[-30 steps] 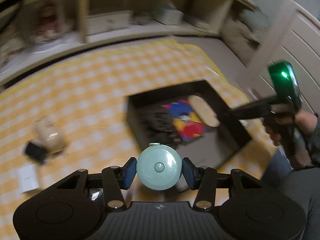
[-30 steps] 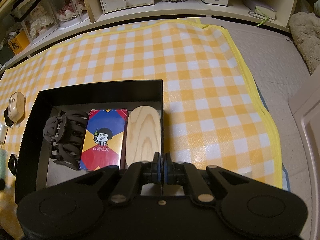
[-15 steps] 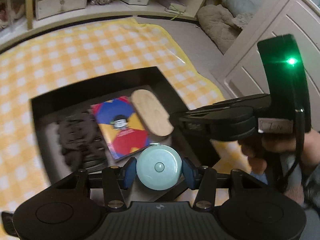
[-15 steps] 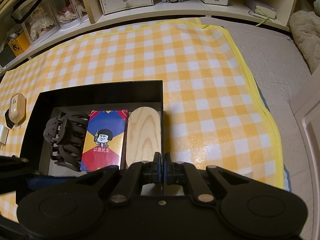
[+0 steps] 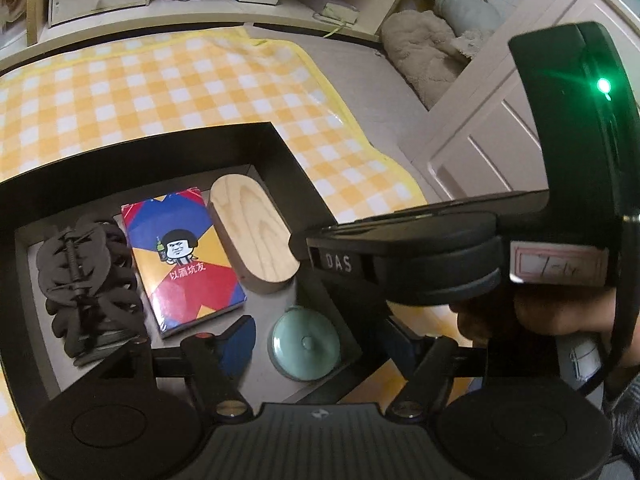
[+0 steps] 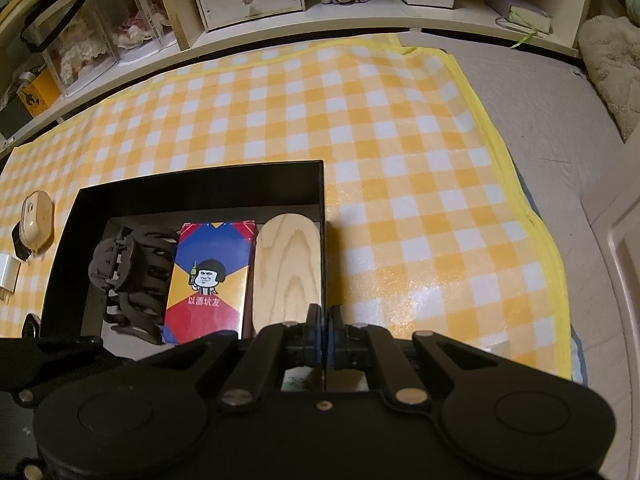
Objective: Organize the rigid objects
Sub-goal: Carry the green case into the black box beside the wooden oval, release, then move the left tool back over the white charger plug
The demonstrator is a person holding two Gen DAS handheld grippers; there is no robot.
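Left gripper [image 5: 316, 340] jaws opening, the mint disc [image 5: 305, 345] freed inside the black box [image 5: 224, 136]; right gripper [image 6: 324, 330] jaws pinched shut, empty.

I see a yellow-and-white checked mat [image 6: 360, 128]. The box [image 6: 200, 184] is black. The round tape measure [image 5: 306, 344] is pale mint green.

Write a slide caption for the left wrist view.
Left gripper opening around mint round case inside black box.
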